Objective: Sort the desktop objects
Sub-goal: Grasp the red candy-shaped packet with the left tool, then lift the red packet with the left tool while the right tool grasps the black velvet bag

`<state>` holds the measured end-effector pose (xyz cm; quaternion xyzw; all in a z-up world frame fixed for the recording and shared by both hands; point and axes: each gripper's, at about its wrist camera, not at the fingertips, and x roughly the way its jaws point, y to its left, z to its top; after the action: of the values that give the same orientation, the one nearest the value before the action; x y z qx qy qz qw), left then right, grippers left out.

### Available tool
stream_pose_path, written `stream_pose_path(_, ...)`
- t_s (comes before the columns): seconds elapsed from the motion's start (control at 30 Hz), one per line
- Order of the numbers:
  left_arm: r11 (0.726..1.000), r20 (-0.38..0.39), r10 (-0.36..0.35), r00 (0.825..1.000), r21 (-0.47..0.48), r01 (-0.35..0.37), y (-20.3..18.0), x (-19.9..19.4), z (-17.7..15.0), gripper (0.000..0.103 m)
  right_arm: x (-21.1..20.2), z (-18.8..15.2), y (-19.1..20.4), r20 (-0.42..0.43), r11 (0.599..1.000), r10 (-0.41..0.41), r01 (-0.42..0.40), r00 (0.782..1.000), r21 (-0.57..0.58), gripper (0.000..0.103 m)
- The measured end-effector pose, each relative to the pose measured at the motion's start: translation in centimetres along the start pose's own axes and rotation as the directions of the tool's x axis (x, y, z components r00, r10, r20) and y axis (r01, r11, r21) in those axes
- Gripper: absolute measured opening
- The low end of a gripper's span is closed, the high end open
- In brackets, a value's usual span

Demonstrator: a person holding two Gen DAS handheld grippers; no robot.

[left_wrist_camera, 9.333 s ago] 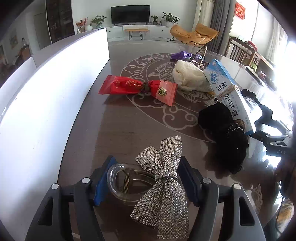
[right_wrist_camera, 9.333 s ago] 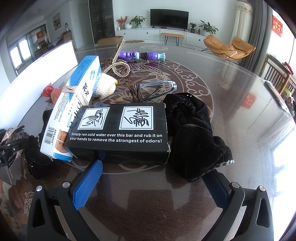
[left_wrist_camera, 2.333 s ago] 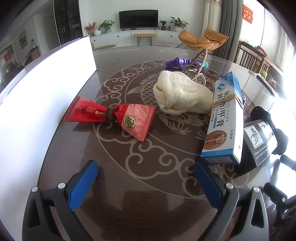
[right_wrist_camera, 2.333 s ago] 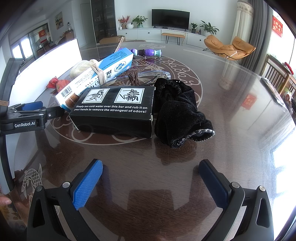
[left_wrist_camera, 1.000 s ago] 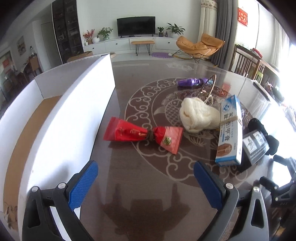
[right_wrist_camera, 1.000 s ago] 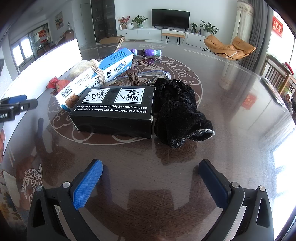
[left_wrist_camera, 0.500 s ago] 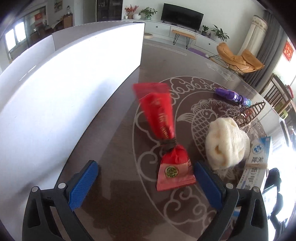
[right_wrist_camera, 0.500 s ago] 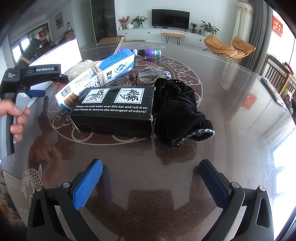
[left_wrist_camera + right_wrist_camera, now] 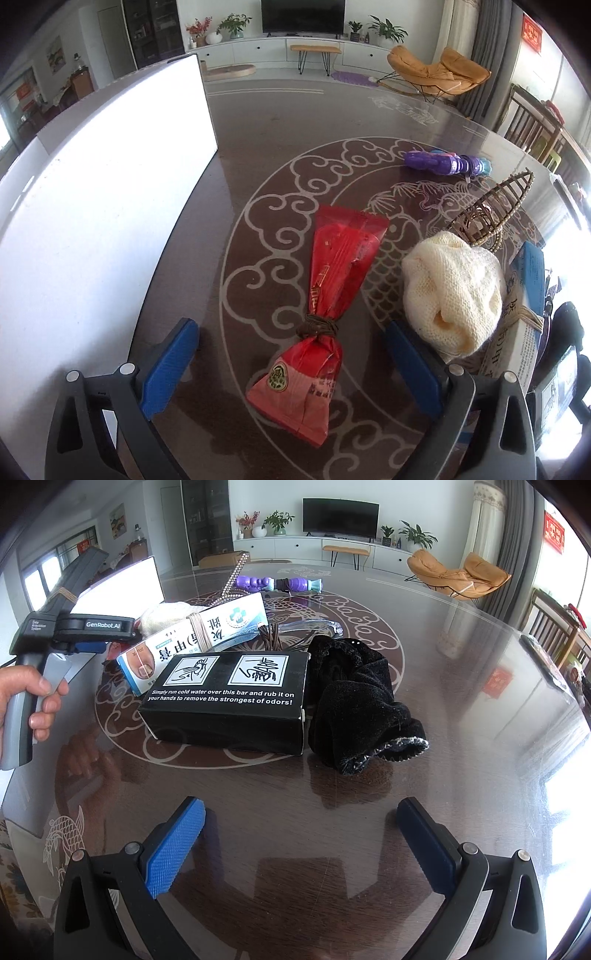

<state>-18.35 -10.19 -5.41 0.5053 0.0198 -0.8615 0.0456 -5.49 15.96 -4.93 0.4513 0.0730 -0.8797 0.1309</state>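
A red snack packet (image 9: 325, 306), tied at its waist with brown cord, lies on the dark table, its near end between the fingers of my open left gripper (image 9: 291, 365). To its right sit a cream knitted bundle (image 9: 452, 291) and a blue-and-white box (image 9: 524, 314). In the right wrist view my open right gripper (image 9: 301, 842) hovers over bare table, short of a black box (image 9: 229, 698) and a black velvet cloth (image 9: 358, 701). The blue-and-white box (image 9: 199, 635) lies behind the black box. The left gripper (image 9: 88, 635) shows at the left, held by a hand (image 9: 26, 698).
A tall white bin wall (image 9: 92, 206) runs along the left. Farther back lie a purple toy (image 9: 447, 162), a beaded hair clip (image 9: 491, 206) and a clear hair clip (image 9: 314, 627). The table edge curves away at the right.
The left gripper has moved forward and down over the red packet, so the packet's near end now sits between its fingers. The right gripper has not moved.
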Motion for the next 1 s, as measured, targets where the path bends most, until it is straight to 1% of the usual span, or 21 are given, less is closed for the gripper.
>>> stream_pose_path(0.03,1.000,0.015,-0.004,1.000,0.023,0.003,-0.2,-0.1,0.1,0.101,0.0,0.0,0.0,0.000,1.000,0.000,0.000,1.000,0.000,0.103)
stream_pose_path(0.1,0.998,0.058,-0.028,0.998,0.063,0.024,-0.6,-0.8,-0.1,0.073,0.0,0.0,0.0,0.000,1.000,0.000,0.000,1.000,0.000,0.103)
stream_pose_path(0.13,0.997,0.072,-0.039,0.997,0.065,0.034,-0.7,-1.2,-0.2,0.043,0.0,0.0,0.0,0.000,1.000,0.000,0.000,1.000,0.000,0.103)
stream_pose_path(0.17,0.998,0.071,-0.043,0.997,0.056,0.039,-0.6,-1.5,-0.3,0.030,0.0,0.0,0.0,0.000,1.000,0.000,0.000,1.000,0.000,0.103)
stream_pose_path(0.2,0.998,0.072,-0.046,0.996,0.049,0.042,-0.5,-1.7,-0.6,0.024,0.0,0.0,0.0,0.000,1.000,0.000,0.000,1.000,0.000,0.103)
stream_pose_path(0.23,0.997,0.075,-0.059,0.995,0.046,0.056,-0.3,-2.0,-0.9,0.022,0.0,0.0,0.0,0.000,1.000,0.000,0.000,1.000,0.000,0.103)
stream_pose_path(0.3,0.997,0.082,-0.069,0.994,0.046,0.066,0.2,-2.7,-2.2,0.022,0.0,0.0,0.0,0.000,1.000,0.000,0.000,1.000,0.000,0.103)
stream_pose_path(0.4,0.995,0.084,-0.092,0.992,0.055,0.088,0.7,-4.3,-5.3,0.022,0.0,0.0,0.0,0.000,1.000,0.000,0.000,1.000,0.000,0.103)
stream_pose_path(0.53,0.991,0.096,-0.094,0.991,0.105,0.084,0.9,-6.7,-9.5,0.022,0.0,0.0,0.0,0.000,1.000,0.000,0.000,1.000,0.000,0.103)
stream_pose_path(0.67,0.988,0.133,-0.109,0.985,0.121,0.093,2.0,-7.9,-12.2,0.022,0.0,0.0,0.0,0.000,1.000,0.000,0.000,1.000,0.000,0.103)
stream_pose_path(0.83,0.988,0.164,-0.133,0.978,0.104,0.117,2.6,-8.1,-13.0,0.022,0.0,0.0,0.0,0.000,1.000,0.001,-0.001,1.000,0.001,0.103)
stream_pose_path(0.9,0.987,0.163,-0.139,0.977,0.099,0.124,2.7,-7.9,-12.8,0.021,0.0,0.1,-0.1,0.003,1.000,0.009,-0.009,1.000,0.006,0.103)
stream_pose_path(0.93,0.987,0.162,-0.143,0.976,0.096,0.129,2.7,-7.9,-12.7,0.021,-0.1,0.1,-0.4,0.009,0.999,0.031,-0.031,0.999,0.018,0.103)
stream_pose_path(1.0,0.986,0.162,-0.152,0.975,0.090,0.138,2.8,-8.1,-12.7,0.021,-0.7,0.0,-1.6,0.024,0.991,0.111,-0.113,0.994,0.071,0.103)
